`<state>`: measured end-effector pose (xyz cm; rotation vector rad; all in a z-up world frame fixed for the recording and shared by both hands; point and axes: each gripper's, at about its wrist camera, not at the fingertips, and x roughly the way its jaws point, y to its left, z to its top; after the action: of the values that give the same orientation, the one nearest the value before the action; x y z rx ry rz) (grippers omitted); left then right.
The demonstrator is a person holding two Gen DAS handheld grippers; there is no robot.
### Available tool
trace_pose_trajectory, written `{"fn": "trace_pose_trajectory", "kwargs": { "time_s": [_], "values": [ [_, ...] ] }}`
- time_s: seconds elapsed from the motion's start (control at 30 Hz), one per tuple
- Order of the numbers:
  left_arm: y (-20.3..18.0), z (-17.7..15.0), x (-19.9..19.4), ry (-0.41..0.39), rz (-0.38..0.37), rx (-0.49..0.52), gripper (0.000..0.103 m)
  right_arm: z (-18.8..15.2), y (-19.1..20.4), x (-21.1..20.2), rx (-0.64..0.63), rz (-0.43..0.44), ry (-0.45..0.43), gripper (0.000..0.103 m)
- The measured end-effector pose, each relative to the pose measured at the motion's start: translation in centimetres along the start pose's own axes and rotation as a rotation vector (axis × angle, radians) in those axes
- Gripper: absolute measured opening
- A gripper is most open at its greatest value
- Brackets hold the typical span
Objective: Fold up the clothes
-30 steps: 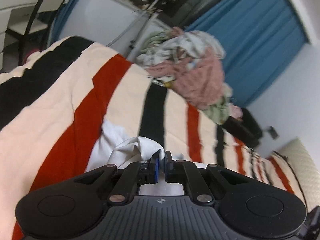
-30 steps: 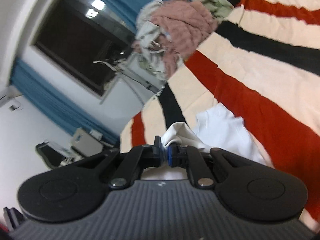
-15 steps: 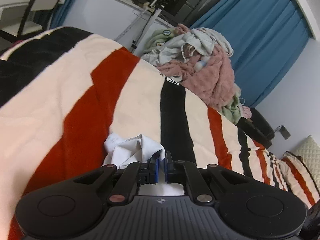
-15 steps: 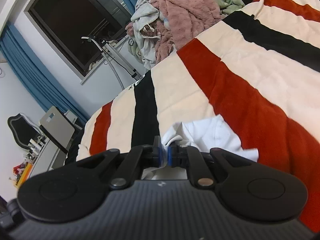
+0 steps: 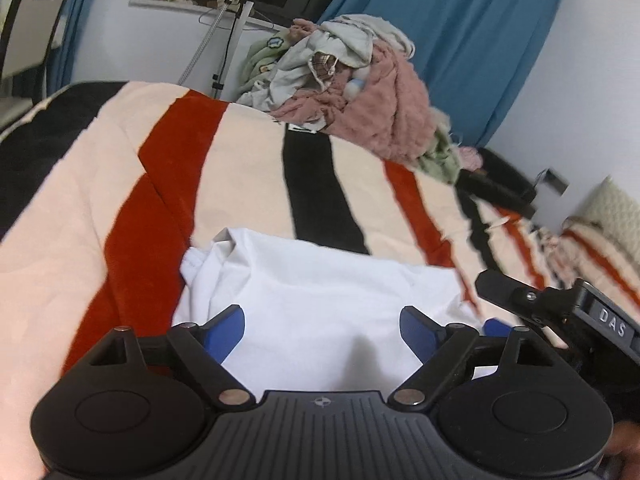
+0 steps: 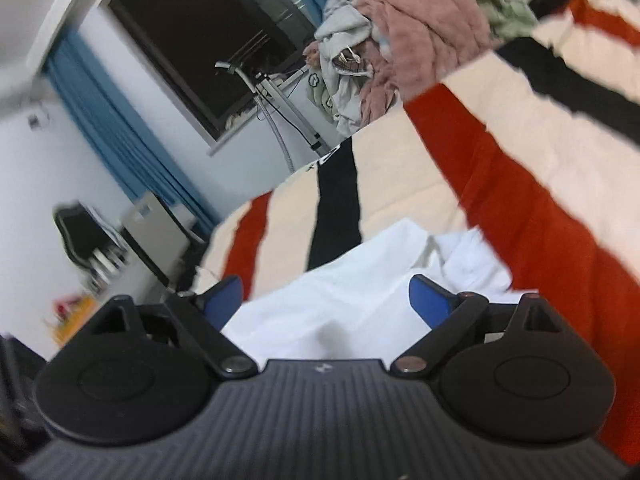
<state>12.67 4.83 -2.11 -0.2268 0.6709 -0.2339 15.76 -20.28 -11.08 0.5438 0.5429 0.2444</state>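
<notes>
A white garment (image 5: 320,292) lies spread on the striped blanket (image 5: 140,184), with a bunched sleeve at its left edge. My left gripper (image 5: 322,322) hovers over its near part, open, blue pads wide apart with nothing between them. In the right wrist view the same white garment (image 6: 360,292) lies under my right gripper (image 6: 326,298), which is also open and empty. The right gripper's black body (image 5: 560,304) shows at the right edge of the left wrist view, beside the garment's right edge.
A heap of unfolded clothes (image 5: 352,84), pink, grey and green, sits at the far end of the bed. Blue curtains (image 5: 460,40) and a dark window (image 6: 208,48) stand behind. A pillow (image 5: 612,216) lies at the right; a chair and desk (image 6: 100,240) stand beside the bed.
Both grippers were shut on bunched white cloth; both have opened and let it go. The garment now lies flat and spread on the blanket.
</notes>
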Motion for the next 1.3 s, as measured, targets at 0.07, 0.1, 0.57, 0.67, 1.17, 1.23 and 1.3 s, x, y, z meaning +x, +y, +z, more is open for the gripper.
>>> {"fn": "trace_pose_trajectory", "kwargs": {
  "time_s": [0.07,0.1,0.57,0.67,1.17,1.23,1.3],
  "values": [
    [-0.7,-0.1,0.8,-0.005,0.075,0.081,0.087,-0.1,0.5,1.1,-0.084,-0.066,0.028,0.063],
    [-1.0,-0.2,1.4,-0.006,0.117,0.136,0.089,-0.2,0.8,1.7,-0.126,-0.1,0.042,0.06],
    [-0.1,-2.2,0.6,0.076,0.124,0.106,0.096,-0.6,4.0,-1.0,-0.416,-0.237,0.031,0.06],
    [-0.3,-2.9,-0.9,0.09,0.105,0.09,0.096,-1.2,4.7,-3.5,-0.418,-0.209,0.019,0.06],
    [3.7,-5.6,-5.7,0.11,0.035,-0.255,0.097,-4.4,2.9,-6.7,-0.079,-0.134,0.14,0.082],
    [5.0,-6.4,-7.5,0.091,-0.06,-0.406,0.097,-4.8,2.2,-8.2,0.056,-0.06,0.143,0.087],
    [5.9,-7.8,-9.0,0.088,-0.157,-0.547,0.097,-5.6,1.0,-9.3,0.227,0.007,0.154,0.087]
  ]
}}
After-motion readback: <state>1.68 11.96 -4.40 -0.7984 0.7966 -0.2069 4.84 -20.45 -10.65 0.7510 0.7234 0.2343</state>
